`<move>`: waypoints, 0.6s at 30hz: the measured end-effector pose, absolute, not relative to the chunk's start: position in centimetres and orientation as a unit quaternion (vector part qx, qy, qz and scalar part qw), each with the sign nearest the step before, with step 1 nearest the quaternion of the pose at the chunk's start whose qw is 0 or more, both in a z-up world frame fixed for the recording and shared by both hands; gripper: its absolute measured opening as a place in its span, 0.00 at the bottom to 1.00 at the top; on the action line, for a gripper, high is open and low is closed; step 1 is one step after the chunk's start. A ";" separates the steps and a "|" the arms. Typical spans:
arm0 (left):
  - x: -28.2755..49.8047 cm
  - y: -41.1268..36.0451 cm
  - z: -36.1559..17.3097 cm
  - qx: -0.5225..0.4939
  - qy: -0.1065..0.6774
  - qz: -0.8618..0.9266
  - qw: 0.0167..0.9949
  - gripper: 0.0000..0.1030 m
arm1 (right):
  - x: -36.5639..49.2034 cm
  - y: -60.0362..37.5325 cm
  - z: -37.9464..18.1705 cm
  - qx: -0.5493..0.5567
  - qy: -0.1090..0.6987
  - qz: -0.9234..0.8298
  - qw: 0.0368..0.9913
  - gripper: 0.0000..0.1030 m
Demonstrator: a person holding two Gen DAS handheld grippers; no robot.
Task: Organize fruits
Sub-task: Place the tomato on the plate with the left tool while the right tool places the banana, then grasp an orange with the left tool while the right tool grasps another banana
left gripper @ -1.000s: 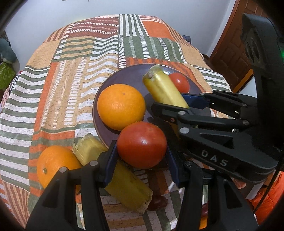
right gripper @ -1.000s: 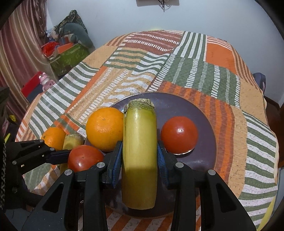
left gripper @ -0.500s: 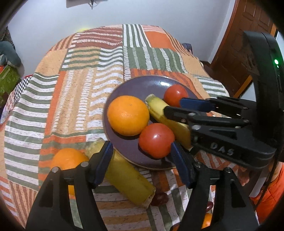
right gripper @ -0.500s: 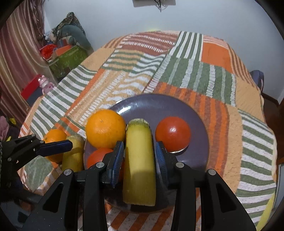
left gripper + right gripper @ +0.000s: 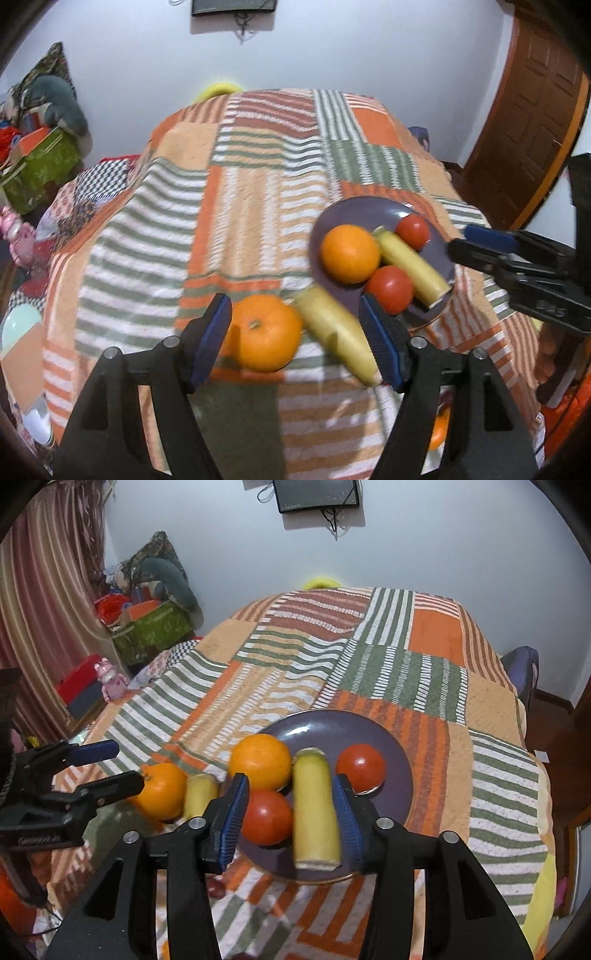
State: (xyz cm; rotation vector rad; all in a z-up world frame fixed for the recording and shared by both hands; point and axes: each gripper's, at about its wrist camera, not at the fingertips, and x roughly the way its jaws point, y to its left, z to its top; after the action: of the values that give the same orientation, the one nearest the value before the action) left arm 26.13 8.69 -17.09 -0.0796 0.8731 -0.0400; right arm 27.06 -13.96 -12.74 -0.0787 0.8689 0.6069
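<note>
**Four fruits on the plate, two on the cloth**

We see a dark purple plate [image 5: 391, 734] sitting on a table covered with a patchwork striped tablecloth [image 5: 406, 672]. On the plate lie an orange [image 5: 260, 762], a tomato at the near rim [image 5: 267, 818], a yellow banana piece [image 5: 316, 808] running lengthwise toward us, and a second tomato [image 5: 361, 767] on its far right side. The near tomato touches the orange and lies just beside the banana piece.

Off the plate, on the cloth to its left, lie a second orange [image 5: 264, 332] and a second banana piece [image 5: 338, 334], side by side and touching or nearly so; the banana piece's far end reaches toward the plate's rim.

Our right hand-held gripper [image 5: 291, 816] hangs above the plate's near edge. Its jaws have just been opening, and the blue pads [image 5: 232, 818] stand clear of the plated banana piece, which shows between them but lies free on the plate. It holds nothing.

Our left hand-held gripper [image 5: 295, 339] hangs above the cloth with its jaws spread wide, having just been opening too. The loose orange and loose banana piece show between its fingers, below them and ungripped.

A wooden door [image 5: 532, 122] stands at the right, and a wall-mounted screen [image 5: 317, 494] hangs behind the table.
</note>
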 end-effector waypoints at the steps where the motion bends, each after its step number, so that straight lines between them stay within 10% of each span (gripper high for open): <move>1: 26.0 9.0 -17.4 -0.040 0.426 -0.017 0.904 0.69 | 26.7 -13.7 -12.7 -0.040 0.414 0.290 0.862 0.47; 18: 27.6 10.2 -23.6 -0.031 0.491 -0.025 0.870 0.69 | 23.5 -9.2 -16.6 -0.082 0.468 0.311 0.823 0.47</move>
State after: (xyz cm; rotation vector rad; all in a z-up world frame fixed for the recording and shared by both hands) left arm 27.64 10.17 -23.62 -0.0657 1.0258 -0.0513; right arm 23.51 -9.17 -16.55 -0.1751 0.9944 0.6614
